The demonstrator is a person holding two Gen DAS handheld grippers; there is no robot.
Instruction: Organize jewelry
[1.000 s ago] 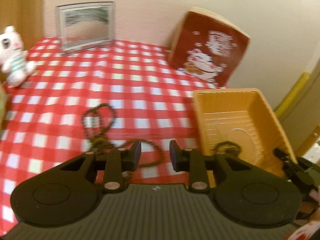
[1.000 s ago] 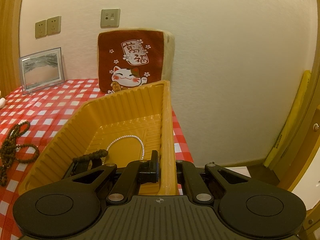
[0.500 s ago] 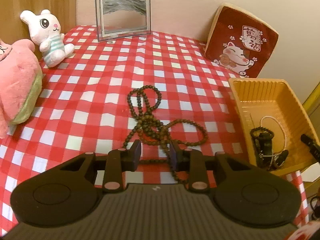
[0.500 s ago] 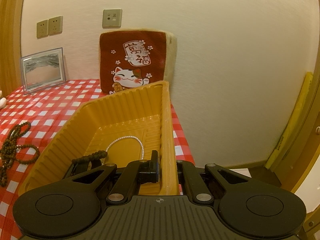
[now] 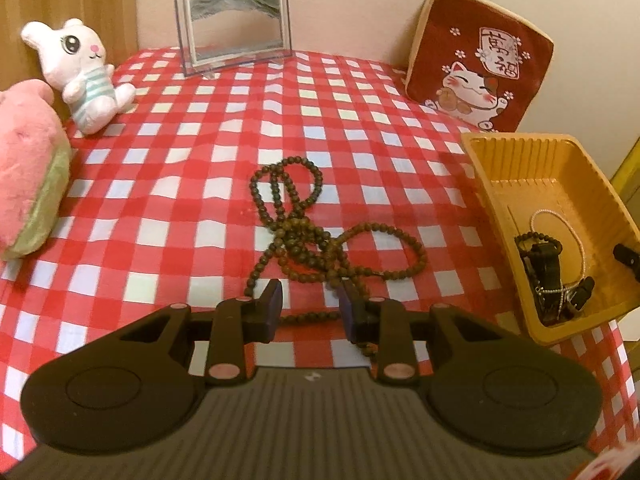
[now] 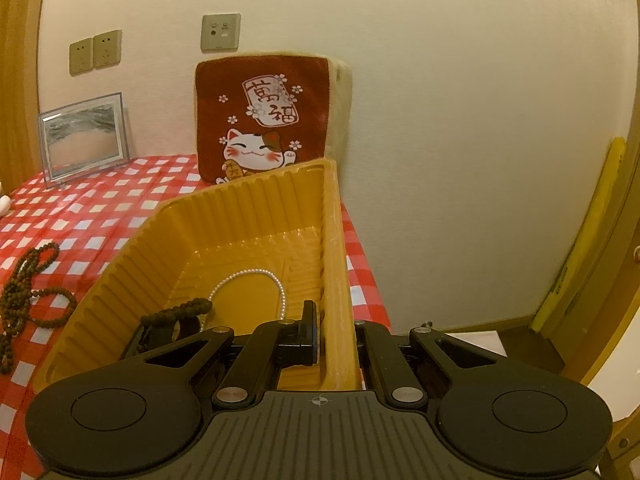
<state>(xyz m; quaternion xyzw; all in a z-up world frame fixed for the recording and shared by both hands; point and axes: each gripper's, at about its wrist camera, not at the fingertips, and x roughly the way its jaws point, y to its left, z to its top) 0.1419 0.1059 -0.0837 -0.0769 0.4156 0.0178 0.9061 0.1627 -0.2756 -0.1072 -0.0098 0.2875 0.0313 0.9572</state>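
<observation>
A long strand of dark brown beads (image 5: 304, 236) lies tangled on the red checked tablecloth; it also shows in the right wrist view (image 6: 28, 292). My left gripper (image 5: 310, 310) is open and empty, just in front of the strand's near end. A yellow ribbed tray (image 5: 500, 208) stands at the table's right edge and holds a white pearl necklace (image 6: 256, 280) and a dark bead bracelet (image 6: 180, 312). My right gripper (image 6: 336, 332) is shut on the tray's right wall (image 6: 334, 264), with one finger inside and one outside.
A red lucky-cat cushion (image 5: 480, 60) leans on the back wall behind the tray. A glass picture frame (image 5: 232, 36) stands at the back. A white plush rabbit (image 5: 80, 76) and a pink plush (image 5: 28, 176) sit at the left.
The left gripper has pulled back and swung left, so the whole bead strand and the plush toys are in view. The right gripper has stayed clamped on the tray wall.
</observation>
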